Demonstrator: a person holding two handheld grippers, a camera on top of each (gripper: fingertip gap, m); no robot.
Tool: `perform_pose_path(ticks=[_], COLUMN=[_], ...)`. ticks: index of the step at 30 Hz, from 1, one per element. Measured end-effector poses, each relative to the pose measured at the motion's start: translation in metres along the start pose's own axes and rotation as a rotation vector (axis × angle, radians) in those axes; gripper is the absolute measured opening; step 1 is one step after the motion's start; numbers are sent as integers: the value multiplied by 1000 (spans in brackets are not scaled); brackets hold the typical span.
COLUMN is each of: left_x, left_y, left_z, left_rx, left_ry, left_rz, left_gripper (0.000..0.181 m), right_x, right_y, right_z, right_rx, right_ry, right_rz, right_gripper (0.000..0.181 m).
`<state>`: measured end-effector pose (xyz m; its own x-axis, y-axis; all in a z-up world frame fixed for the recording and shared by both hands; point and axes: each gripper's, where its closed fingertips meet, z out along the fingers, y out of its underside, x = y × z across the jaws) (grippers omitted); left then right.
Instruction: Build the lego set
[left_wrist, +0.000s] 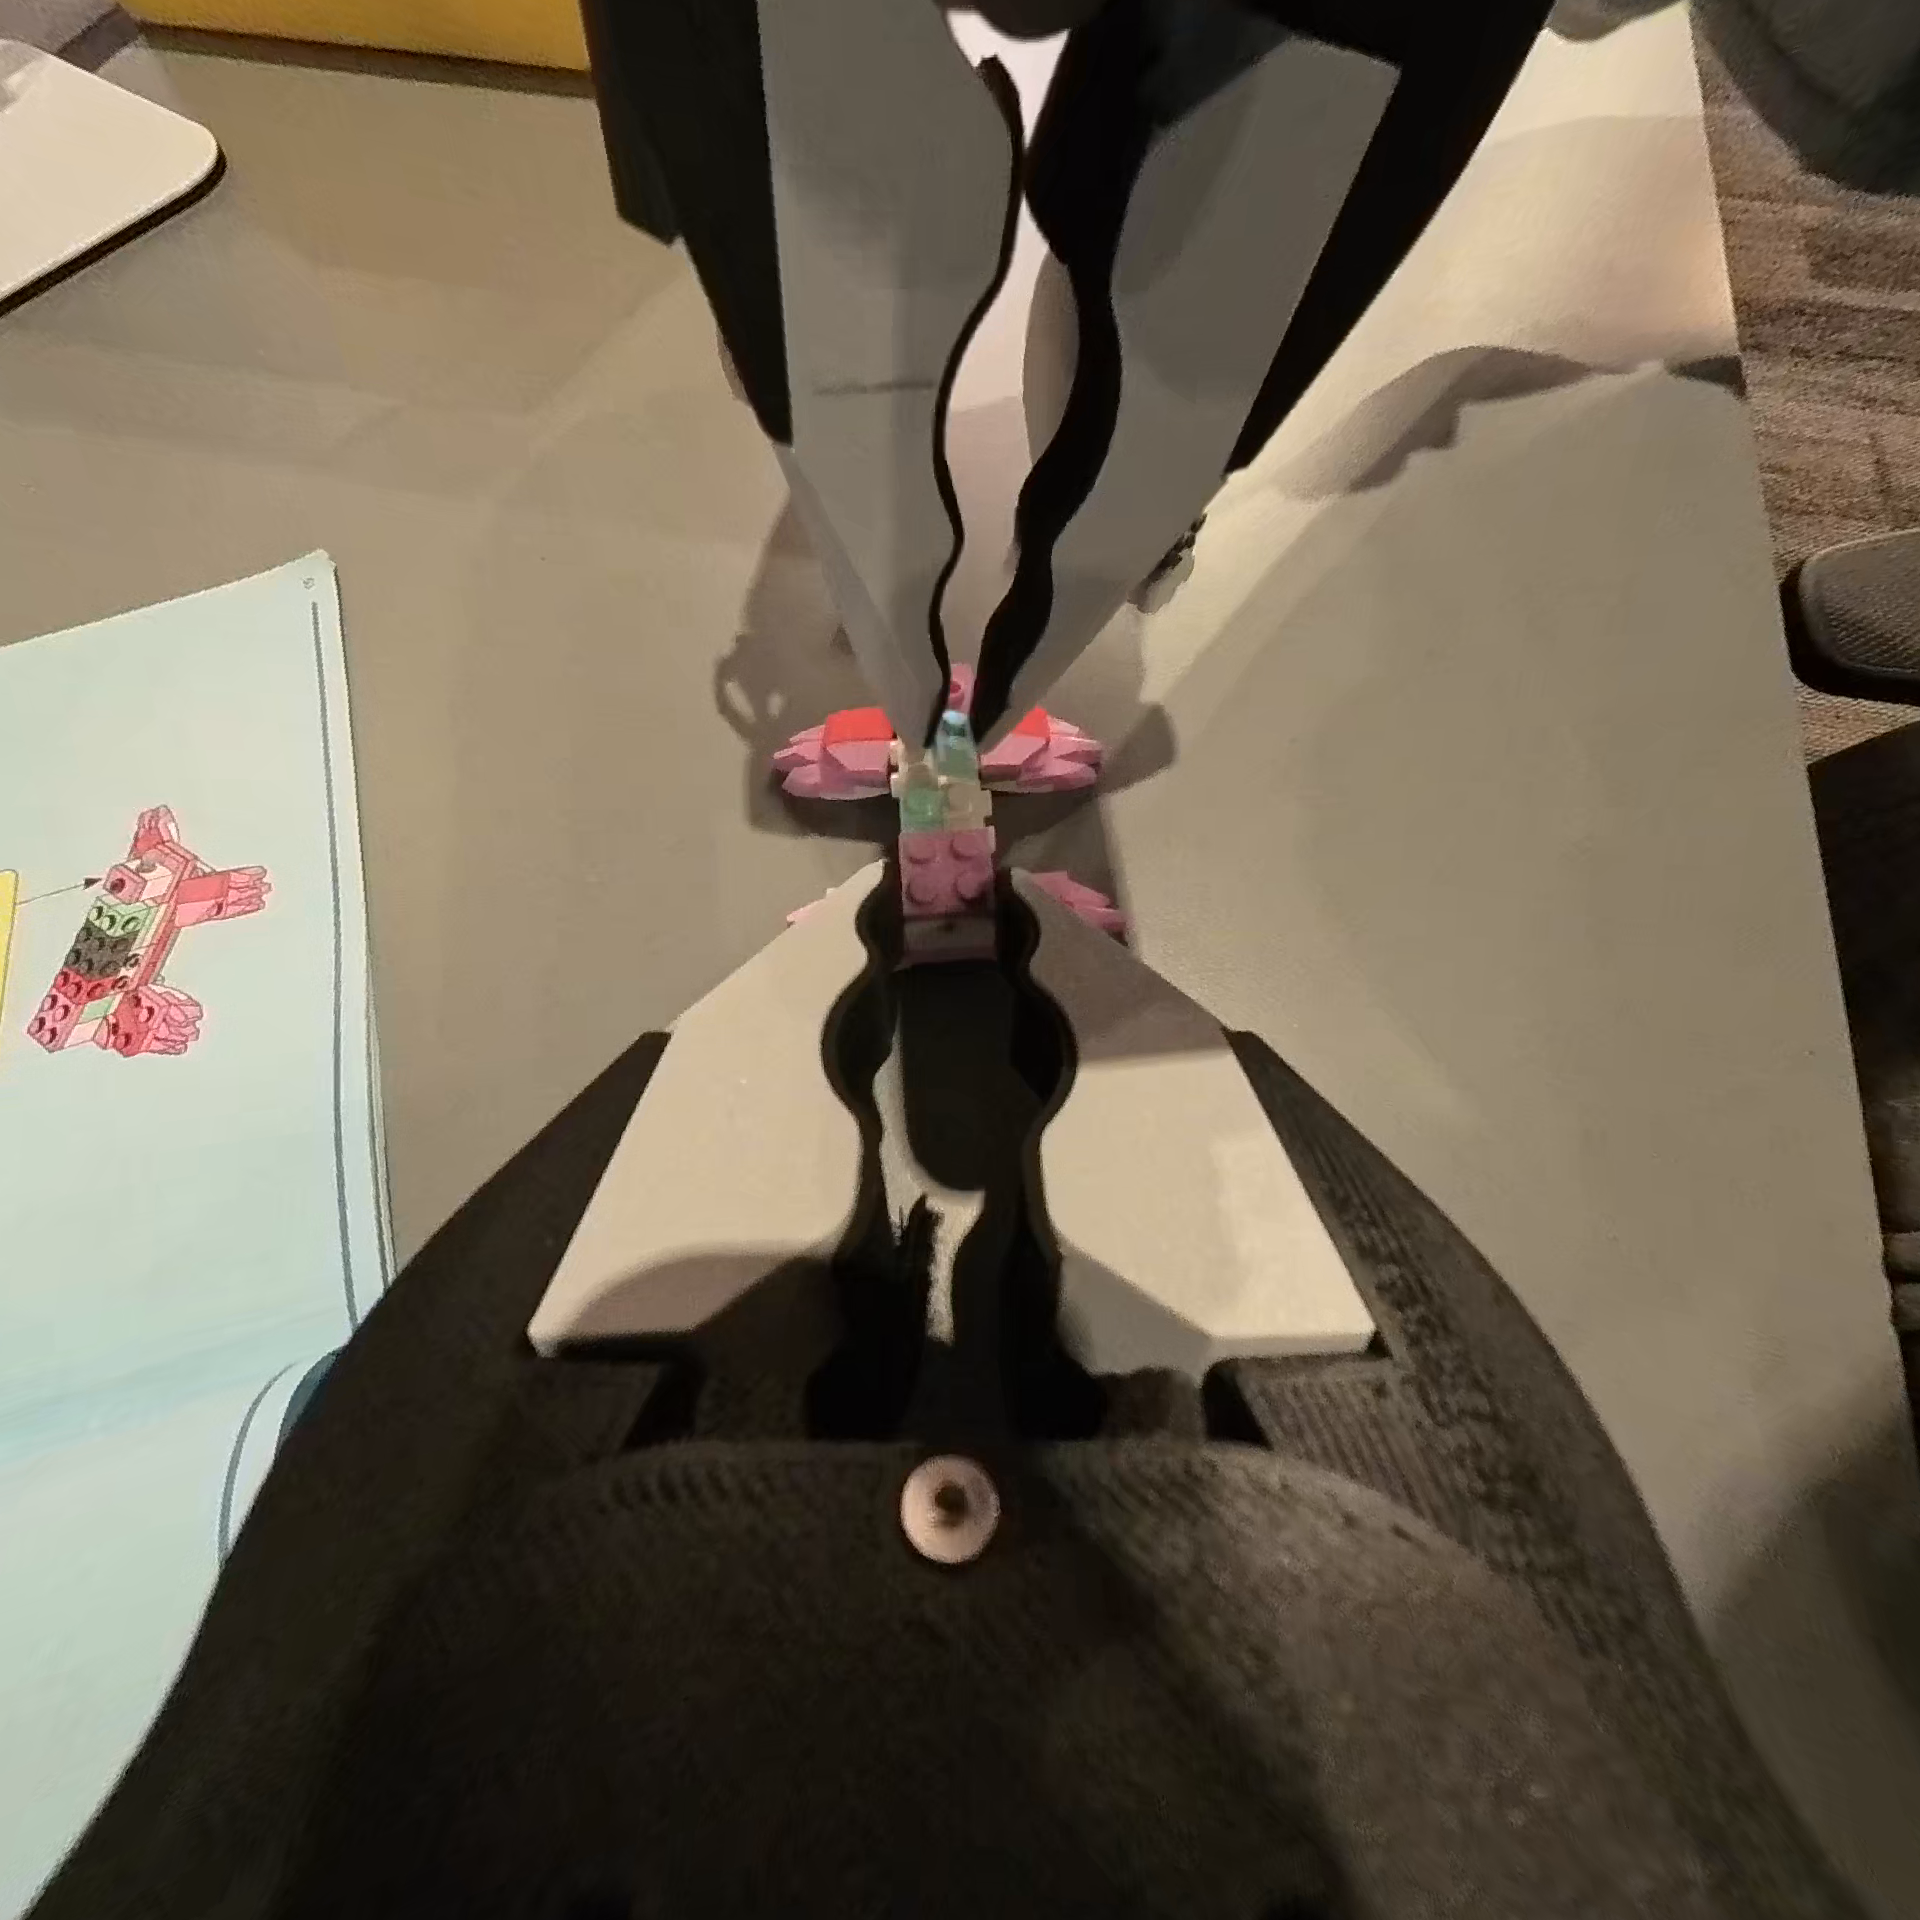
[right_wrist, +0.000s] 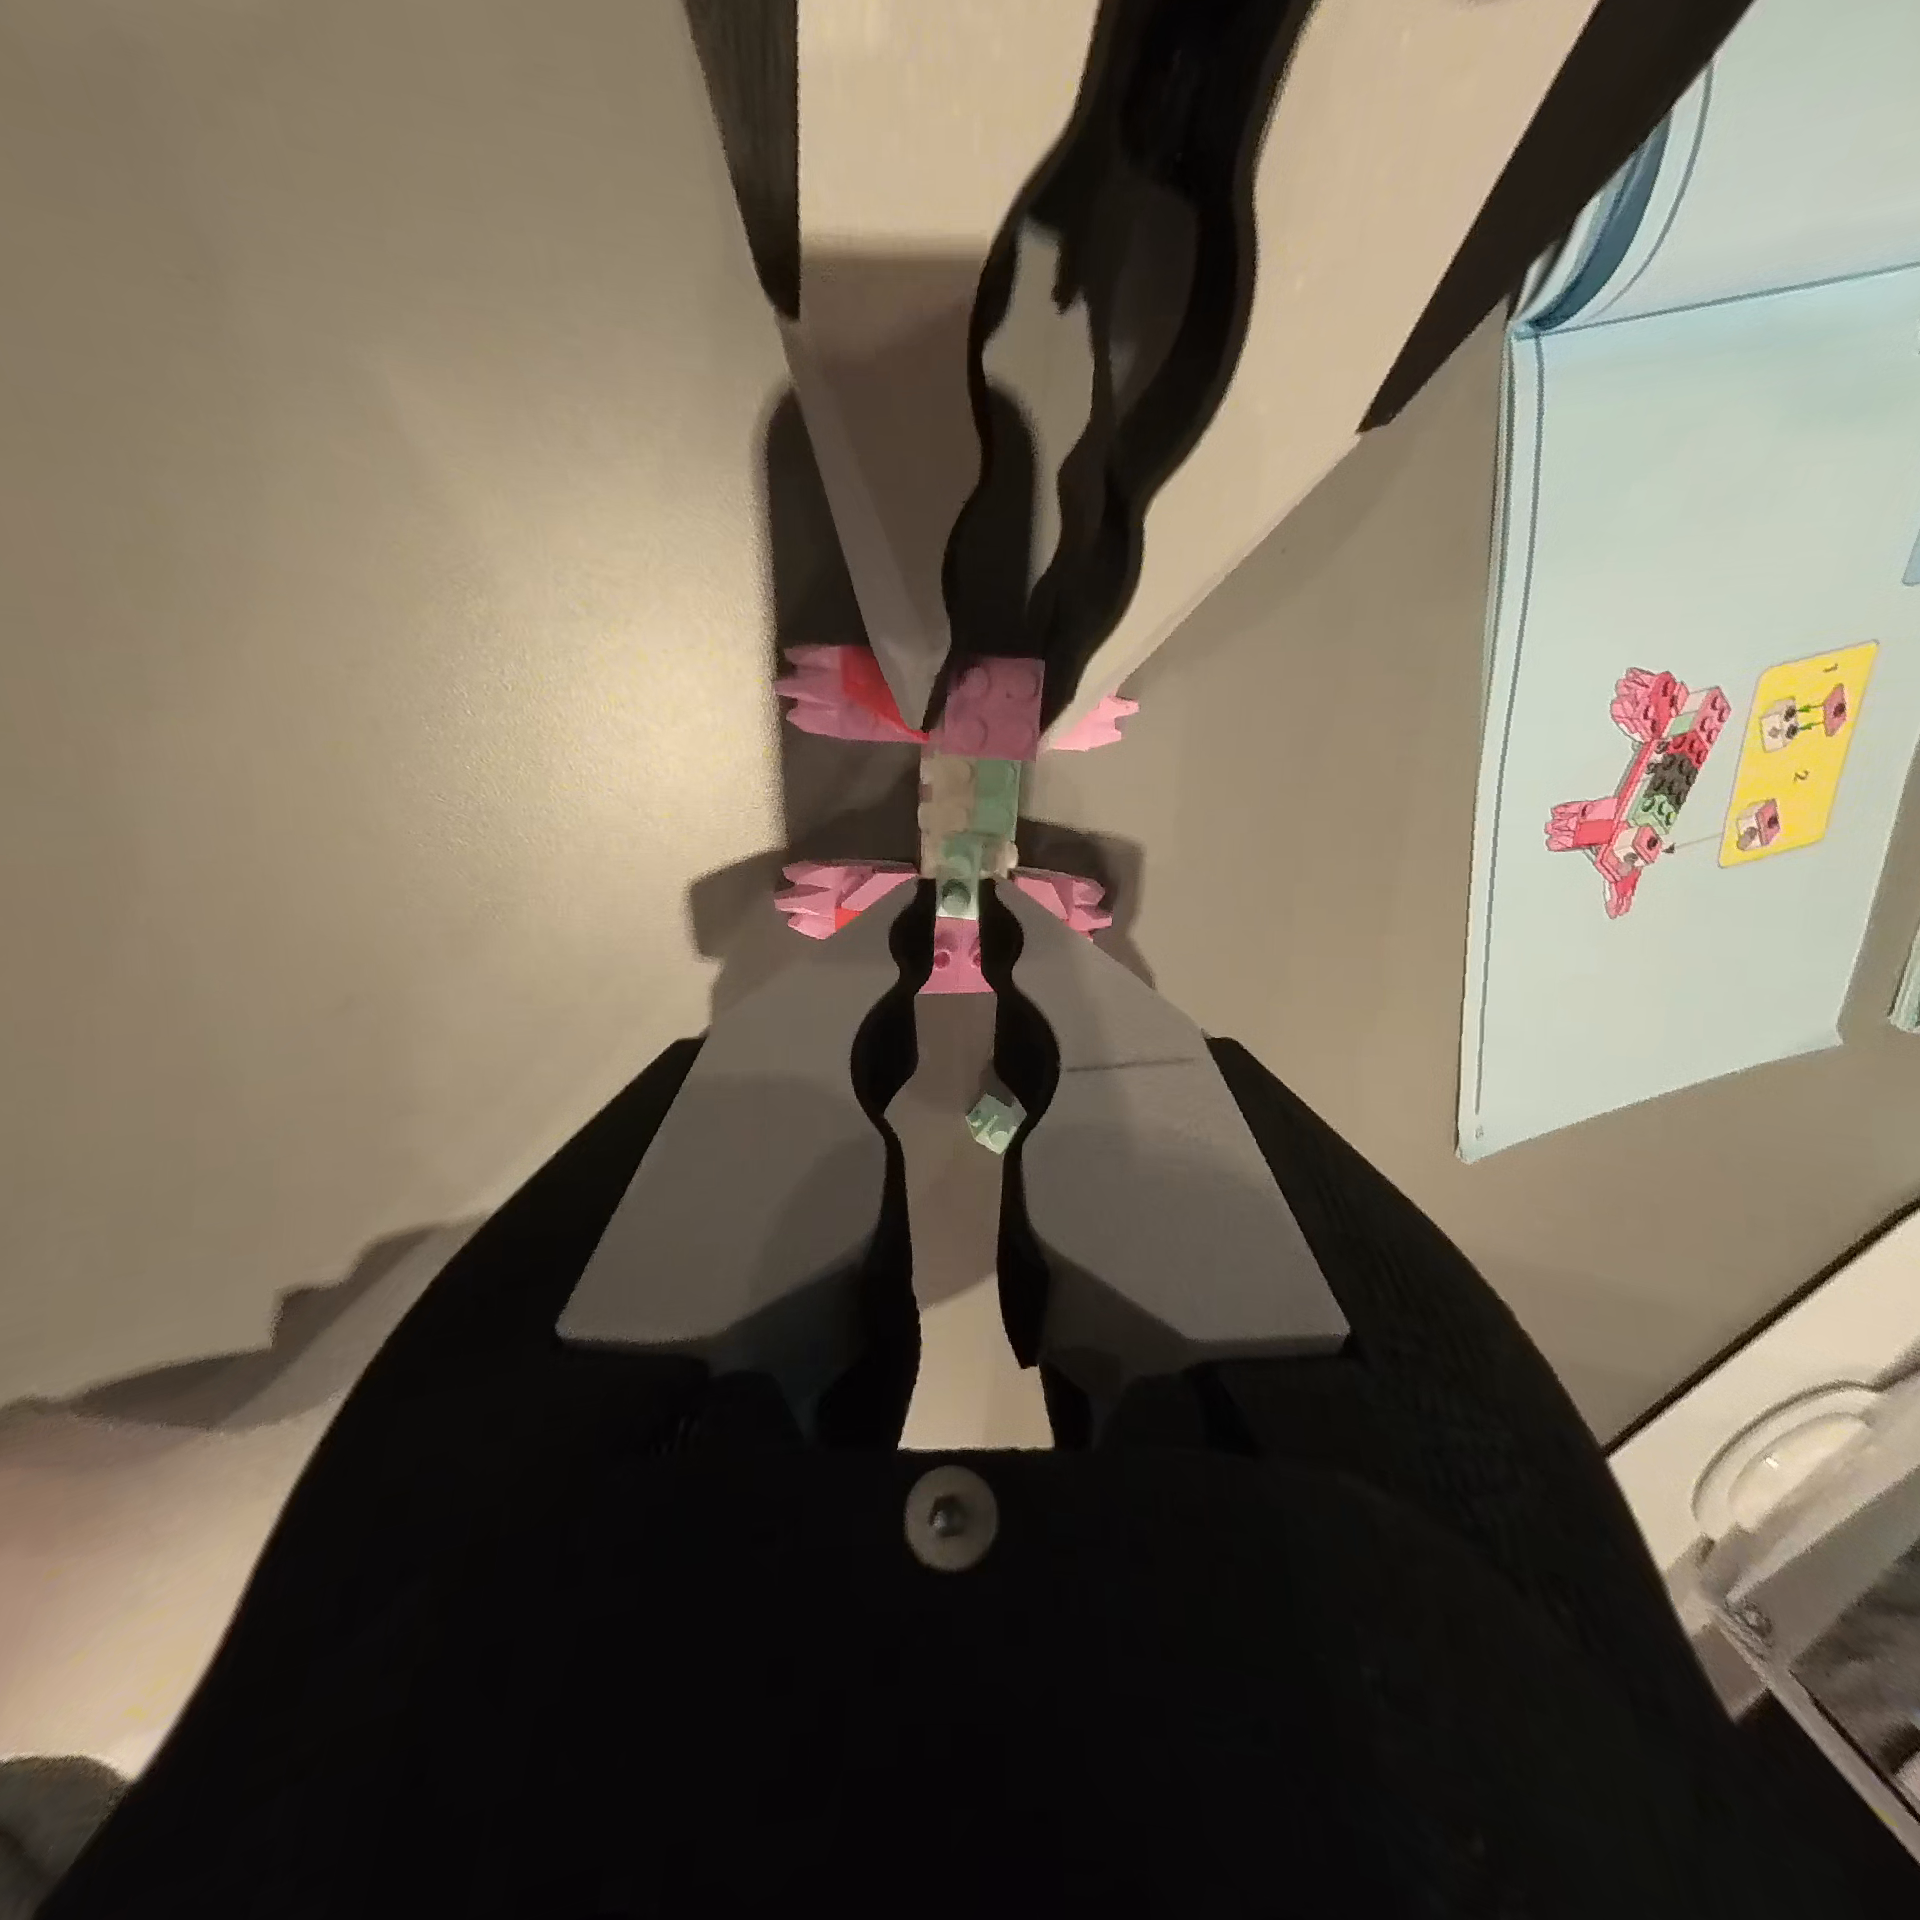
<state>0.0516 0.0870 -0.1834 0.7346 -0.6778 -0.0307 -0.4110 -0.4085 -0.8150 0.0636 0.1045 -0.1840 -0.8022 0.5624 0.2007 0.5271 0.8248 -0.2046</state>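
Two grippers' fingers pinch opposite ends of the pink-and-mint brick creature: left gripper, right gripper; next, judged, seat the head squarely.

The toy model at centre frame is hard, slightly glossy plastic in pink, red, mint and white, with studded tops. The left gripper has smooth matt grey fingers set in a rough, ridged black plastic body, with a dull metal screw. The table looks smooth and matt. The booklet at left is paper, possibly slightly glossy.
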Motion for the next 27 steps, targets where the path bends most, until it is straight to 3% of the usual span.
perform_pose_path(ticks=[27], left_x=[1], left_y=[0], left_z=[1], left_rx=[-2], left_ry=[2], left_rz=[-29], left_gripper=[17], right_x=[-1], right_y=[3], right_z=[-2], right_rx=[-63], right_ry=[-28], right_rz=[-4], right_gripper=[9])
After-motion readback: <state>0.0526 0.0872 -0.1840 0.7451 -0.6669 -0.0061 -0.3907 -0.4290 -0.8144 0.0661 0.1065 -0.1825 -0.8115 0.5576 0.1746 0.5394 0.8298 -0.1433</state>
